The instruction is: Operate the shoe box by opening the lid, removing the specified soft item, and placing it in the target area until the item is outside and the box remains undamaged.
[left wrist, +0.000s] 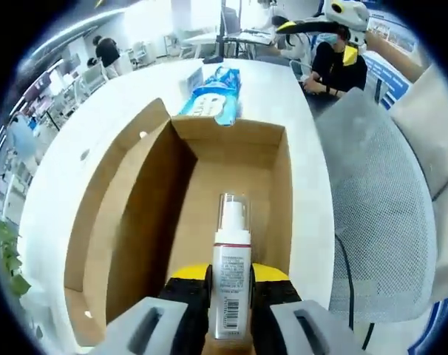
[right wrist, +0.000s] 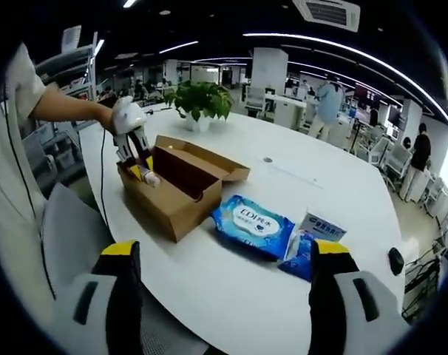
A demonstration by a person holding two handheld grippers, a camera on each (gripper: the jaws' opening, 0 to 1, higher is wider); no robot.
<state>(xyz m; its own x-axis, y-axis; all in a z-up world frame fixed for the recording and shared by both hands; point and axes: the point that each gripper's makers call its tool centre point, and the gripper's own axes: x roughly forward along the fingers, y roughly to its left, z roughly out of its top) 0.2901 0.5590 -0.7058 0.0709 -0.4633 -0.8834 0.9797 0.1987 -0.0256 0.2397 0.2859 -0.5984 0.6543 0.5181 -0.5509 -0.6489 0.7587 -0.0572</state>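
Observation:
An open brown cardboard shoe box [left wrist: 239,159] lies on the white table [left wrist: 83,126], its lid folded back to the left. My left gripper [left wrist: 231,303] is shut on a white pump bottle [left wrist: 232,259] with a clear cap, held over the box's inside. In the right gripper view the same box [right wrist: 181,194] sits left of centre, with the left gripper [right wrist: 139,166] and bottle [right wrist: 150,178] at its far end. My right gripper [right wrist: 222,296] hangs open above the table's near edge, nothing between its jaws.
A blue wet-wipes pack [right wrist: 252,225] and a smaller blue packet [right wrist: 313,238] lie beside the box; the wipes pack [left wrist: 215,95] shows beyond its far end. A grey mesh chair [left wrist: 383,214] stands beside the table. A potted plant [right wrist: 200,101] sits further back. People work at desks behind.

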